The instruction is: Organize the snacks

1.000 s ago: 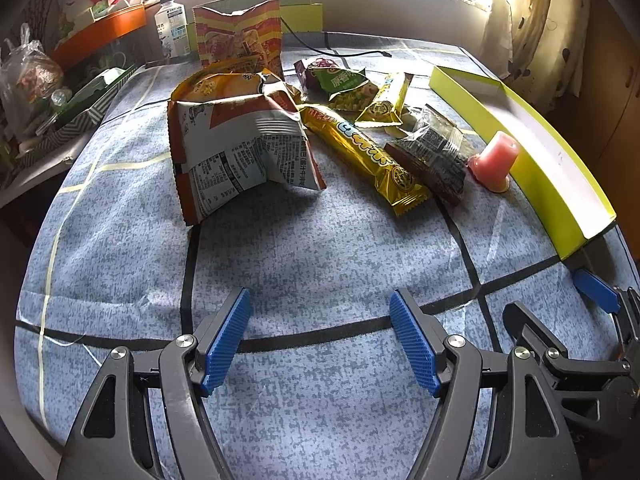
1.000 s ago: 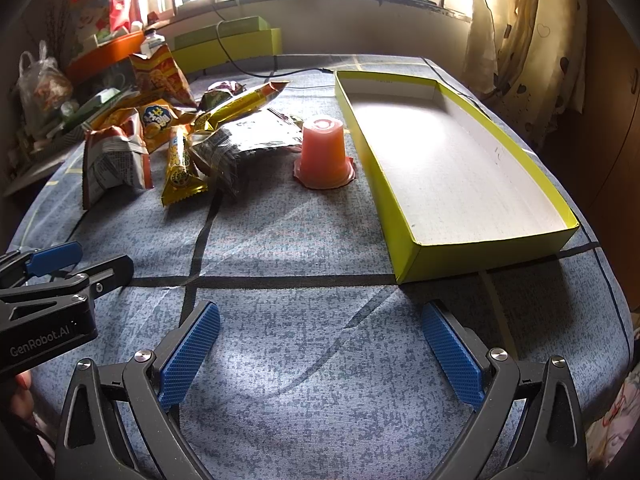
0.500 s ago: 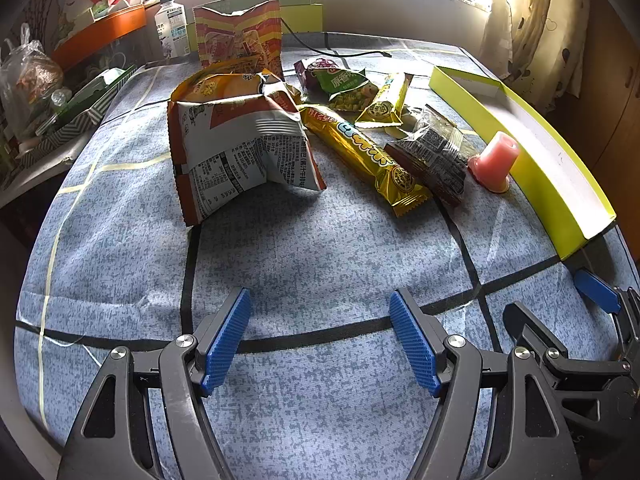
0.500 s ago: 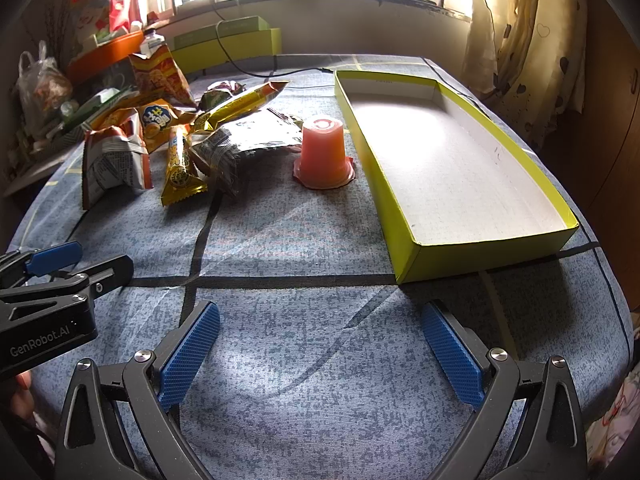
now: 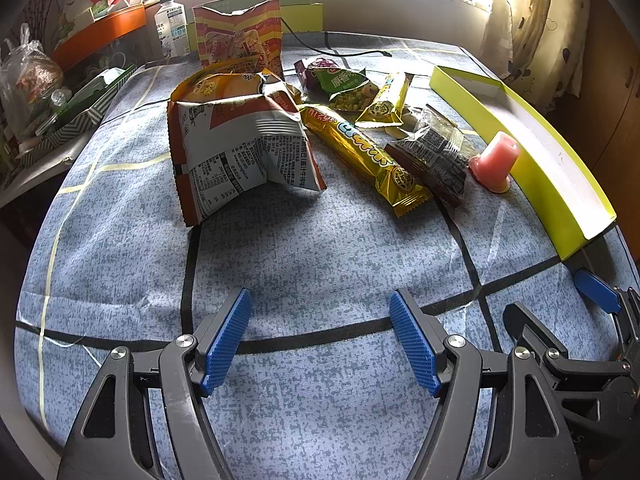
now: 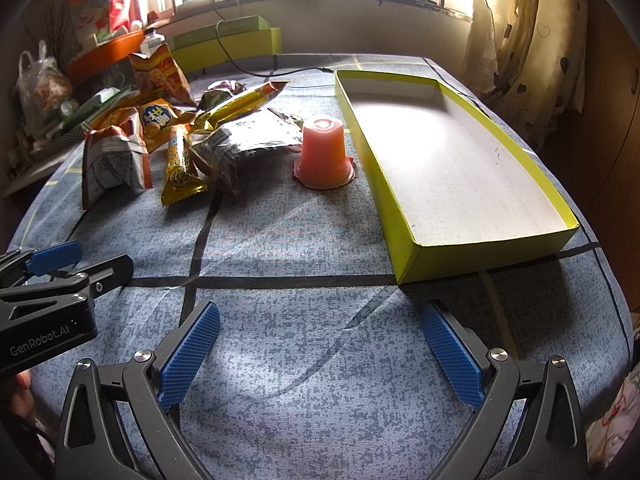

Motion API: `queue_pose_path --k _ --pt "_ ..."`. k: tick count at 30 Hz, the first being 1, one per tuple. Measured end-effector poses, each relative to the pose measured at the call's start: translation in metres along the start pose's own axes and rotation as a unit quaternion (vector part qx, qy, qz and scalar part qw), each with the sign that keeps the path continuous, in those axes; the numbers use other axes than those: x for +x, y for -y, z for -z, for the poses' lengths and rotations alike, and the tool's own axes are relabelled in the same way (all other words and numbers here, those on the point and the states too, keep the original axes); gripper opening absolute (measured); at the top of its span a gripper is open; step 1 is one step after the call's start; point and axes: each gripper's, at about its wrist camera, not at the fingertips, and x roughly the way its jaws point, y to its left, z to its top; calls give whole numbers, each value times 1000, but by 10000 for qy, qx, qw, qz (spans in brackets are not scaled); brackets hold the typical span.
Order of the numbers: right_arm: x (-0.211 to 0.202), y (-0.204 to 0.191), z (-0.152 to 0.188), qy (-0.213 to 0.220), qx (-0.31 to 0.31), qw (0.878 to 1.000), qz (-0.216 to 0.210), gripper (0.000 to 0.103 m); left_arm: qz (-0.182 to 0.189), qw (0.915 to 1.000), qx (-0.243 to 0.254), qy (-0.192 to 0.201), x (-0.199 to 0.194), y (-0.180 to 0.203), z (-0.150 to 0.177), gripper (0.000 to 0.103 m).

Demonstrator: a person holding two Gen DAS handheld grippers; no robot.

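- The snacks lie in a loose cluster on the far left part of the blue patterned tablecloth (image 6: 304, 240), none of them in the tray.
- A pink jelly cup (image 6: 323, 151) stands upside down on its wide rim, just beside the left wall of the yellow-green tray (image 6: 408, 256) and apart from it.
- Left of the cup lies a dark crinkled packet (image 6: 244, 146), touching a long gold snack bar (image 5: 362, 156) on its left side.
- Farther left, a large orange-and-white chip bag (image 5: 236, 148) sits folded with its printed back up; behind it stands a red-and-yellow bag (image 5: 240, 32), upright.
- A green pea packet (image 5: 346, 86) and a short gold bar (image 5: 386, 100) rest at the far side of the pile; whether they overlap is hard to tell.
- The tray is shallow, white inside, running from near to far along the right side.
- The left gripper (image 5: 320, 336) hovers over bare cloth near the viewer, fingers spread wide and holding nothing.
- The right gripper (image 6: 320, 354) sits beside it to the right, its fingers likewise wide apart and empty, with open cloth between it and the cup.
- A black cable (image 6: 248, 72) trails across the far edge, and a plastic bottle (image 5: 172, 26) and cluttered boxes stand off the far left.
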Motion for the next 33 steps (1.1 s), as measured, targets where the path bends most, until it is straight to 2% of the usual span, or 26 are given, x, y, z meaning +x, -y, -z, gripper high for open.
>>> queue_pose_path --k 10,14,17,22,26,33 --pt "0 0 0 -19 -3 10000 -7 102 7 10000 4 -7 0 0 0 72" --pt "-1 2 -1 -52 20 9998 -182 101 40 10000 8 -45 0 -1 -3 72" --pt "-10 6 -2 129 87 9993 -344 101 132 9999 -37 -84 -1 -4 -6 72" --pt "-25 10 -10 445 164 9975 -520 101 327 9988 -333 -121 -3 -22 -11 72" --pt "-28 6 -20 491 86 9967 -635 101 422 9974 -587 65 -12 -41 -20 72" --pt "-28 -4 -58 669 -221 9944 -789 101 572 9938 -930 211 -14 -76 -47 72"
